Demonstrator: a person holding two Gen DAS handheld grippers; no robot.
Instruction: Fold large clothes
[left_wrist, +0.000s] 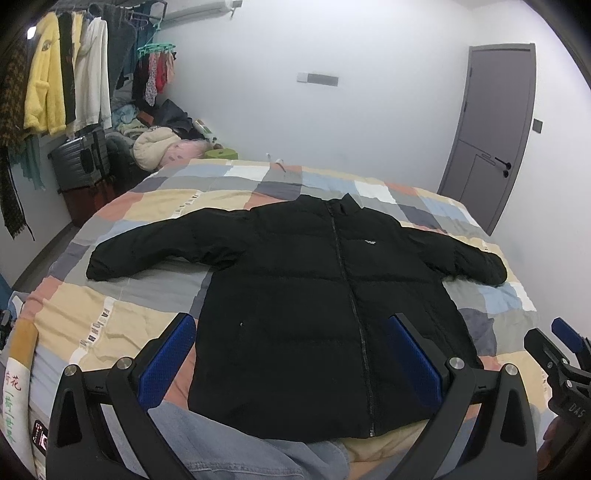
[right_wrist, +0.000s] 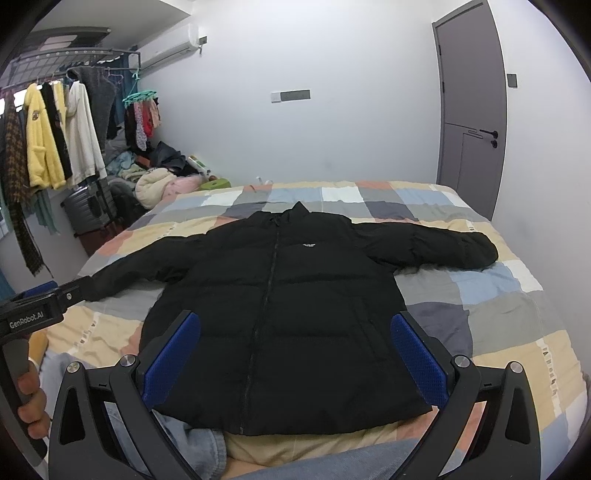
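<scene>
A black puffer jacket (left_wrist: 314, 295) lies flat, front up and zipped, across the middle of the bed (left_wrist: 147, 206), collar toward the far edge and hem at the near edge. Both sleeves are spread outward toward the left and right edges. A small white chest label (right_wrist: 307, 246) is present; its wording is too small to read.

The bedcover is a patchwork of coloured squares. Printed lettering runs along one strip near the left edge (left_wrist: 96, 326); it is not legible. Handwritten characters in red and green sit on white material at the near left corner (left_wrist: 13, 398).

The left gripper (left_wrist: 293, 354) hangs over the hem with its blue-padded fingers (left_wrist: 168, 360) spread wide, holding nothing. The right gripper (right_wrist: 295, 354) is likewise wide apart and holds nothing, above the lower front of the jacket. In the right wrist view, the left unit's body reads "GenRobot.AI" (right_wrist: 26, 320); in the left wrist view, the right unit shows "DAS" (left_wrist: 573, 417).

A dark hard-shell suitcase (left_wrist: 79, 162) stands closed beyond the left edge, under a rack of hanging clothes (left_wrist: 55, 85). A grey door (right_wrist: 471, 110) stands shut at the right.
</scene>
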